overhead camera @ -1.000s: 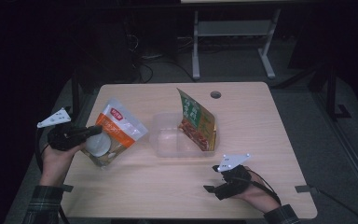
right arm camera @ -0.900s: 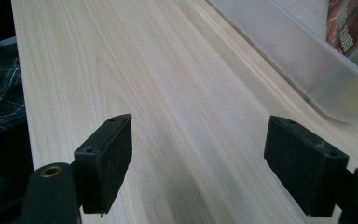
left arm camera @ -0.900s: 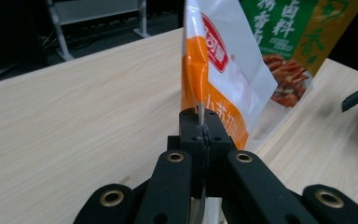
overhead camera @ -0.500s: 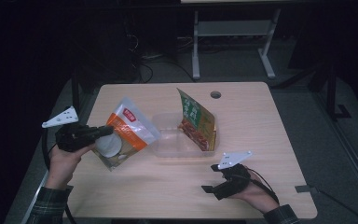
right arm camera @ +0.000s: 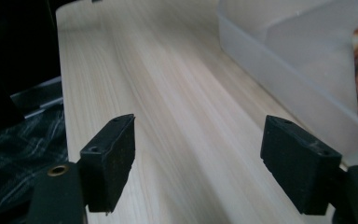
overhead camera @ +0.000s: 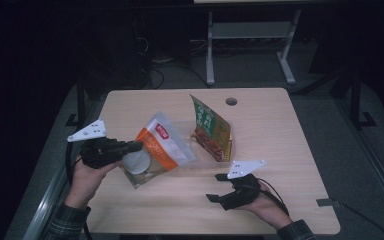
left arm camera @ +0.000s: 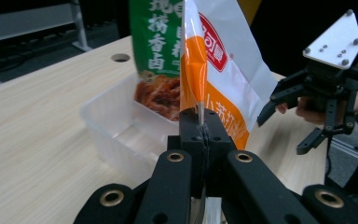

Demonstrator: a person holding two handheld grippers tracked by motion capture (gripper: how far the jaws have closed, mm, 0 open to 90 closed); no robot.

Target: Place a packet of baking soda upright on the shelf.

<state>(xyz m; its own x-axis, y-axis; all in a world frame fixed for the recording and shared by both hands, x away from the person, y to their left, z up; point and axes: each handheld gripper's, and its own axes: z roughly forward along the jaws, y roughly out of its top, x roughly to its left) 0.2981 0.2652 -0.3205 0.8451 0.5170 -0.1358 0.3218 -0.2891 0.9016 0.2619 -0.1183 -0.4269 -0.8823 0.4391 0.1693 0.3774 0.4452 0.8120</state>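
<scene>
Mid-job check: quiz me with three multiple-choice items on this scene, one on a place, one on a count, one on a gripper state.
1. Where is the green packet?
A. Standing in the clear tub
B. Flat on the floor
C. Held in the right gripper

2. How many snack packets are in view?
A. One
B. Two
C. Four

3. What is the left gripper doing?
A. Lying open on the table
B. Gripping the tub's rim
C. Shut on the orange-and-white packet

Answers:
1. A, since the left gripper view shows its lower end inside the tub's walls.
2. B, since the high view shows just the green one and the orange-and-white one.
3. C, since the left gripper view shows the jaws closed together on the packet's edge, while the right gripper's jaws stand wide apart over bare table.
</scene>
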